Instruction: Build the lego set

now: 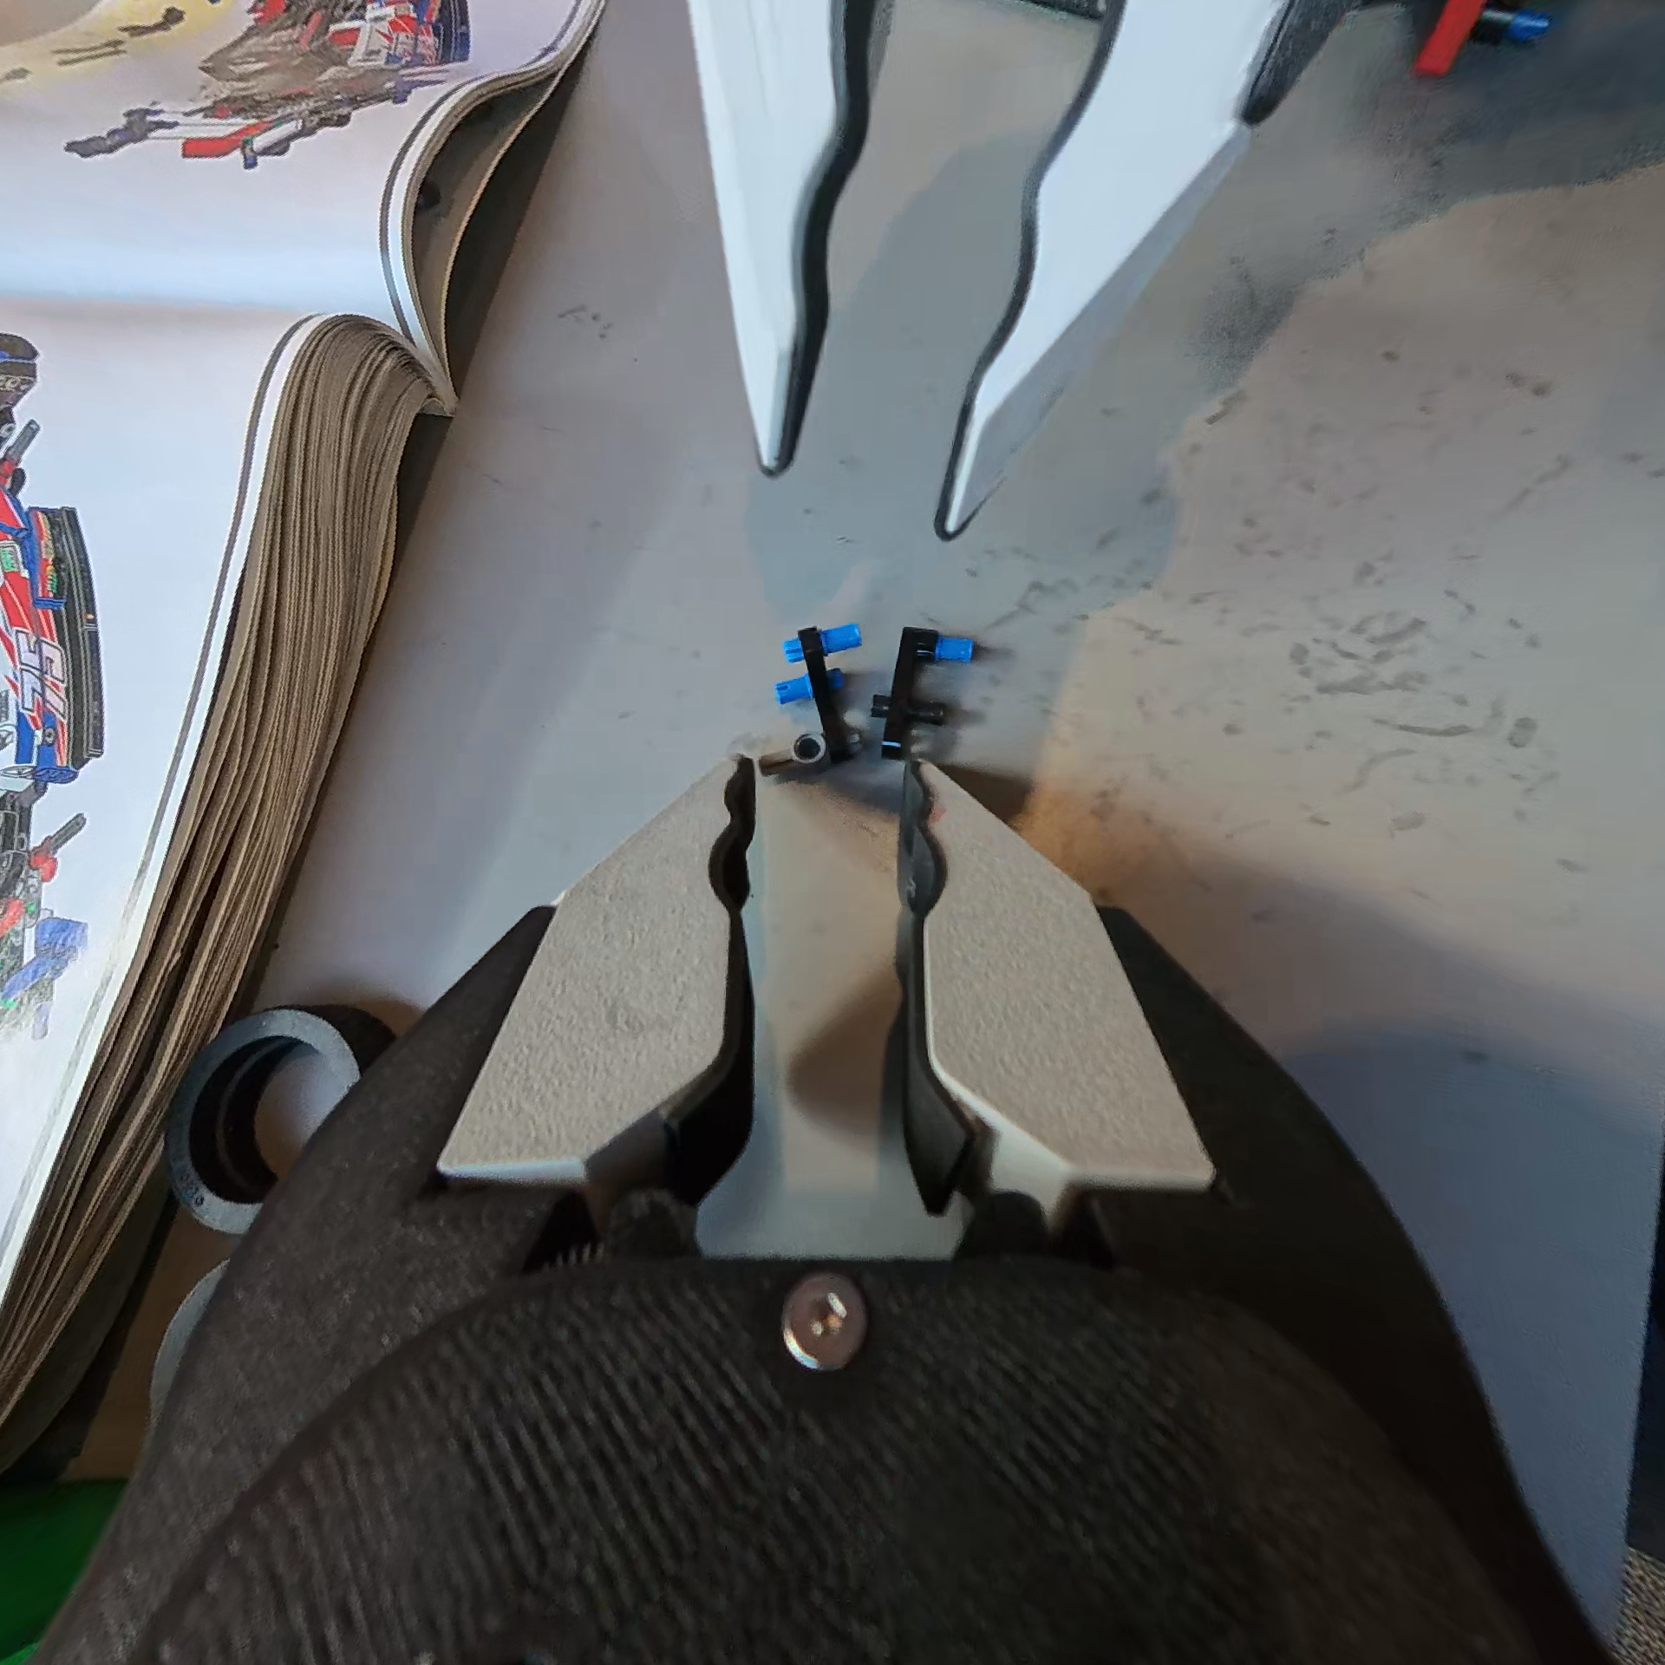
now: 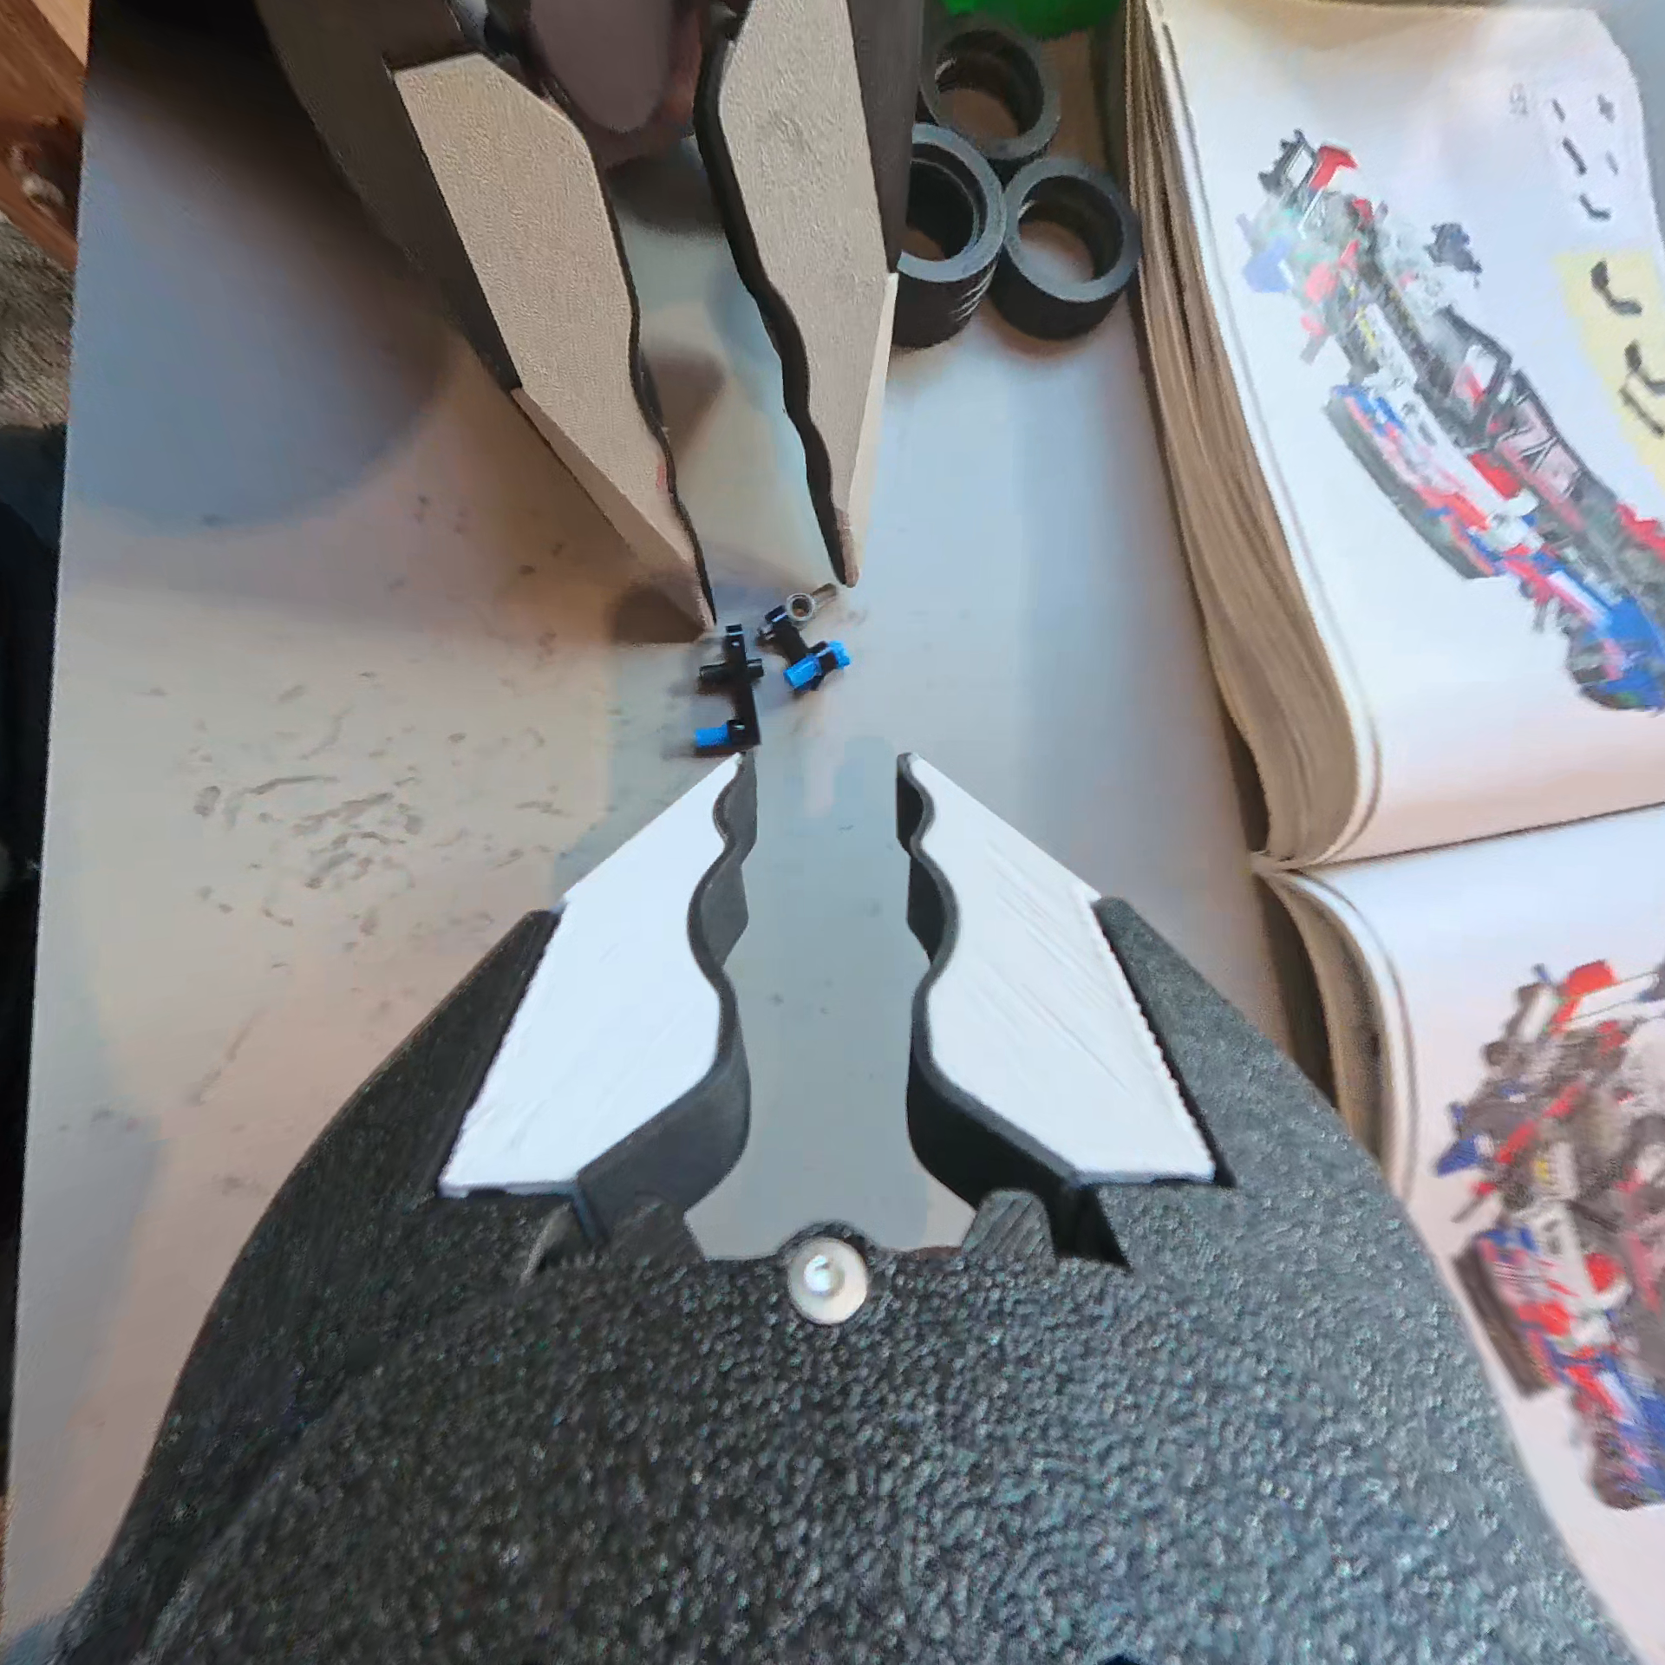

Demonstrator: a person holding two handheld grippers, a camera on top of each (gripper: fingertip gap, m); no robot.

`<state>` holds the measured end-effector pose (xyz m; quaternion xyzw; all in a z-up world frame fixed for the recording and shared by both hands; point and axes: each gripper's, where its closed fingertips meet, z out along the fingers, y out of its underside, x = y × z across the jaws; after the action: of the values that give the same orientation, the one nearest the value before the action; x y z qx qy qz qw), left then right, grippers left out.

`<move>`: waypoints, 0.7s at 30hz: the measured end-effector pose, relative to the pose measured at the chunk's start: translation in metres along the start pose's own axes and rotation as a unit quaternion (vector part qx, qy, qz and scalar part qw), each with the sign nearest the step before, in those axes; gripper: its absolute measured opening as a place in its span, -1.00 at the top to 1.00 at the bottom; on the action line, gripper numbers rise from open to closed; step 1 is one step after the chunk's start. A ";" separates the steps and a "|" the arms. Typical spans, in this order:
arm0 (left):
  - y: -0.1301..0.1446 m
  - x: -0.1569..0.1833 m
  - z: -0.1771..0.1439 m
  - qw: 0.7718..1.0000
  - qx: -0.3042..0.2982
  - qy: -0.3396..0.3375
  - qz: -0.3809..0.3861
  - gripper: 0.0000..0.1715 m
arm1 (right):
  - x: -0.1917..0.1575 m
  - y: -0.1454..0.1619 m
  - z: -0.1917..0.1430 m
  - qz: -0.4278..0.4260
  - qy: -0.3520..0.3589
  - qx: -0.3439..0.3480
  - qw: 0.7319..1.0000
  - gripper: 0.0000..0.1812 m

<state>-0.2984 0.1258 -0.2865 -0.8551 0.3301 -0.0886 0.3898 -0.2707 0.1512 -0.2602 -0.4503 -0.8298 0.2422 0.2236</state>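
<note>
Two small black lego beams with blue pins lie side by side on the grey table. The left beam (image 1: pixel 824 689) carries two blue pins and a grey connector (image 1: pixel 805 748) at its near end. The right beam (image 1: pixel 905 694) carries one blue pin and a black pin. My left gripper (image 1: pixel 829 766) is open and empty, its tan fingertips right at the beams' near ends. My right gripper (image 2: pixel 822 761), with white fingers, is open and empty on the opposite side, a short way off; it also shows in the left wrist view (image 1: pixel 860 495). The right wrist view shows both beams (image 2: pixel 741 685) (image 2: pixel 797 653) and the left gripper (image 2: pixel 775 595).
A thick open instruction booklet (image 1: pixel 225 586) lies left of the parts; in the right wrist view the booklet (image 2: pixel 1405 495) is on the right. Several black rubber tyres (image 2: pixel 1009 243) stand behind the left gripper. A red piece with blue pins (image 1: pixel 1464 36) sits far right. Tip to tip, the grippers are about 5 cm apart.
</note>
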 end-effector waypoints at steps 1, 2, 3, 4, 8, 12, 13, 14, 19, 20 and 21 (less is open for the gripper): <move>0.000 0.000 0.000 1.000 0.000 0.001 0.001 0.65 | -0.004 0.002 0.003 0.010 -0.003 0.003 1.000 0.68; 0.000 0.000 0.000 1.000 0.000 0.002 0.000 0.65 | -0.007 0.003 0.006 0.017 -0.005 0.006 1.000 0.69; 0.000 0.000 0.000 1.000 0.000 0.003 -0.002 0.65 | -0.010 0.005 0.009 0.021 -0.007 0.008 1.000 0.69; 0.000 0.000 0.000 1.000 0.000 0.006 -0.005 0.66 | -0.012 0.005 0.011 0.023 -0.009 0.011 1.000 0.69; 0.001 0.001 0.000 1.000 -0.002 0.019 -0.016 0.66 | -0.011 0.004 0.017 0.041 -0.001 0.028 0.999 0.68; 0.001 0.002 0.000 1.000 -0.001 0.023 -0.015 0.68 | -0.009 -0.004 0.014 0.046 0.016 0.055 0.997 0.69; 0.001 0.002 0.000 1.000 -0.001 0.021 -0.015 0.67 | -0.008 -0.006 0.012 0.048 0.021 0.061 0.997 0.69; 0.001 0.001 0.000 1.000 -0.002 0.022 -0.017 0.66 | -0.008 -0.008 0.010 0.051 0.025 0.069 0.996 0.69; 0.001 0.002 0.001 0.999 -0.004 0.037 -0.033 0.66 | -0.009 -0.004 0.006 0.065 0.023 0.077 0.995 0.69; 0.001 0.002 0.001 0.999 -0.004 0.038 -0.034 0.66 | -0.008 -0.002 0.006 0.068 0.023 0.075 0.995 0.69; 0.001 0.002 0.001 0.999 -0.004 0.038 -0.033 0.67 | -0.008 -0.001 0.006 0.070 0.022 0.075 0.994 0.69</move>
<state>-0.2973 0.1242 -0.2881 -0.8631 0.3167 -0.1321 0.3706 -0.2706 0.1428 -0.2653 -0.4945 -0.7706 0.3091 0.2572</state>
